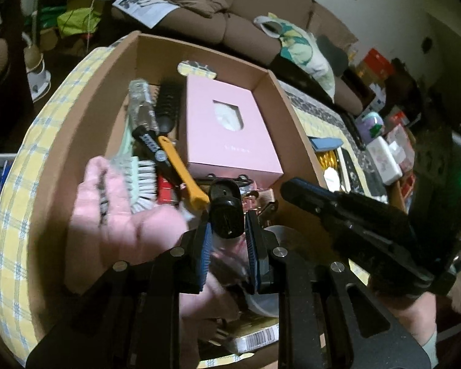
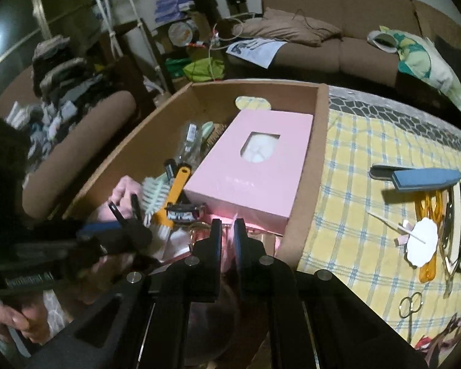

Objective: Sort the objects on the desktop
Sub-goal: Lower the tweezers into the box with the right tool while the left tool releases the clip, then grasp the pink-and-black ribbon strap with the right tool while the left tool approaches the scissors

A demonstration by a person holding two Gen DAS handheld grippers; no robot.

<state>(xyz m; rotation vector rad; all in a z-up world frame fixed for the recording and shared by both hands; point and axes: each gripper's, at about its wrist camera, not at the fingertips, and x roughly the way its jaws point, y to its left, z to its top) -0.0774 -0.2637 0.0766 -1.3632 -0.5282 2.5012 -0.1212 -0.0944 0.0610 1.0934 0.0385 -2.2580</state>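
My left gripper (image 1: 229,243) is shut on a small bottle with a black cap (image 1: 226,215), held low over the near end of an open cardboard box (image 1: 199,49). A blurred pale pink shape (image 1: 123,221) lies just left of it. The box holds a pink carton (image 1: 230,129), a mint brush with white bristles (image 1: 143,178), a yellow-handled tool (image 1: 181,169), a black hairbrush (image 1: 169,98) and a clear bottle (image 1: 143,101). My right gripper (image 2: 227,230) is shut with nothing between its fingers and hovers over the box's near end, right of the left gripper (image 2: 124,207).
On the yellow checked cloth (image 2: 353,160) right of the box lie a blue buffer block (image 2: 427,178), an amber hair clip (image 2: 427,209), a white round pad (image 2: 422,241) and small scissors (image 2: 410,306). A brown sofa (image 2: 338,49) stands behind, a cluttered chair to the left.
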